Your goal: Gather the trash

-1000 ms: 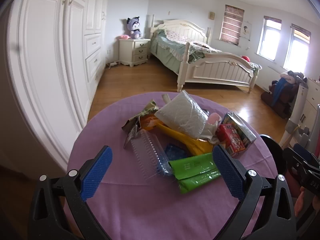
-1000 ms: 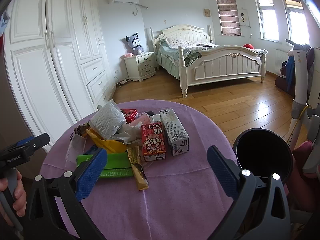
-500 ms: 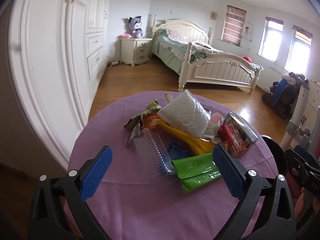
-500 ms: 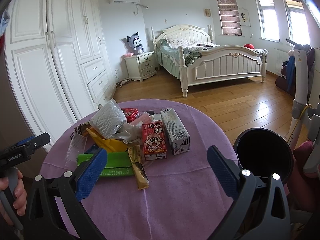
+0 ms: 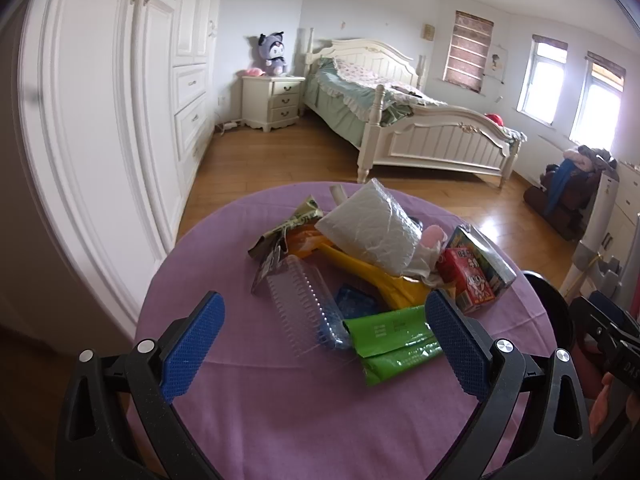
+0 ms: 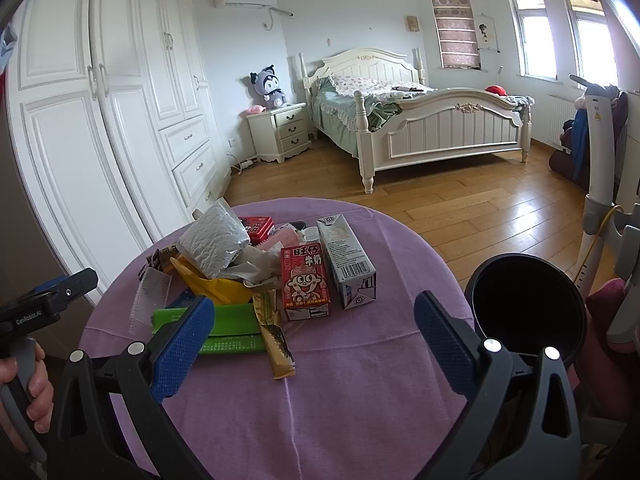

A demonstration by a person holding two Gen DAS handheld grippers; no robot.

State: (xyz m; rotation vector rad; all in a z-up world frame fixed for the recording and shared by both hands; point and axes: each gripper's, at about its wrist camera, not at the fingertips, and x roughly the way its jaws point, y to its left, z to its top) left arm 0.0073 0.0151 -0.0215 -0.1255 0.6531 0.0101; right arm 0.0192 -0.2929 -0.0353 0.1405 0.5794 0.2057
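A round table (image 6: 360,392) under a purple cloth carries a heap of trash, gathered on its left half and toward the far edge as the right wrist view shows it. At the left edge of the heap lies a clear ridged plastic tray (image 5: 304,308), with dark torn wrappers (image 5: 276,240) beyond it toward the far edge. Next comes a green pouch (image 6: 224,328), lying flat nearest the near edge, and a yellow bag (image 6: 212,284) rests partly on it. A silvery bubble-wrap packet (image 6: 216,240) sits on top of the yellow bag, tilted. A brown-gold snack wrapper (image 6: 276,336) stretches from the heap toward the near edge. To its right stands a red milk carton (image 6: 306,284), upright, and just beside that a white and blue carton (image 6: 348,260), also upright. A small red tin (image 6: 258,226) lies behind the heap near the far edge. Off the right edge of the table stands a black bin (image 6: 524,304), its mouth dark.

The left gripper (image 5: 324,344) hangs above the near left part of the table, jaws wide apart and holding nothing. The right gripper (image 6: 312,340) hangs over the near edge, jaws likewise spread with nothing between them.
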